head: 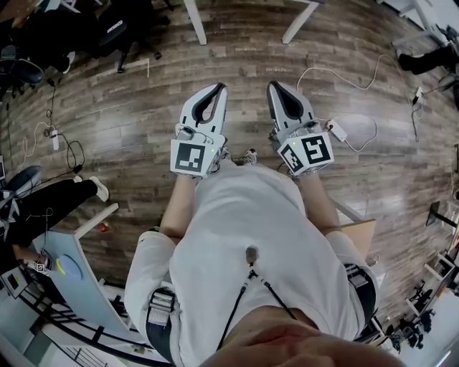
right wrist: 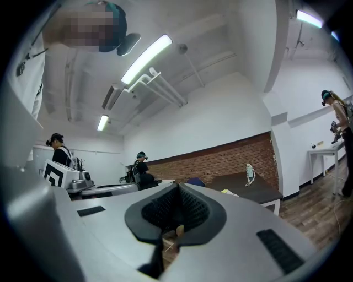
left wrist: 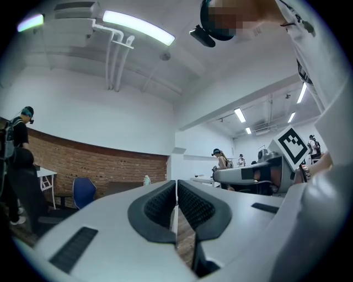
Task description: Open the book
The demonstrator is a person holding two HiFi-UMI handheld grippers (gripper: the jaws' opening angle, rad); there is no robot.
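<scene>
No book shows in any view. In the head view both grippers are held side by side in front of the person's white shirt, above the wooden floor point(head: 143, 107). My left gripper point(head: 220, 87) has its jaws together with nothing between them, and its own view point(left wrist: 176, 183) shows the ribbed pads meeting. My right gripper point(head: 272, 84) is likewise shut and empty, its pads touching in its own view point(right wrist: 176, 188). Each gripper also appears in the other's view, the right gripper point(left wrist: 242, 174) and the left gripper point(right wrist: 105, 189), level and close together.
White table legs point(head: 195, 21) stand at the far edge of the floor. Cables and a white adapter point(head: 337, 131) lie to the right. A dark table point(right wrist: 248, 190) holds a small bottle point(right wrist: 250, 172). Several people stand about the room, and someone's legs point(head: 50, 201) are at the left.
</scene>
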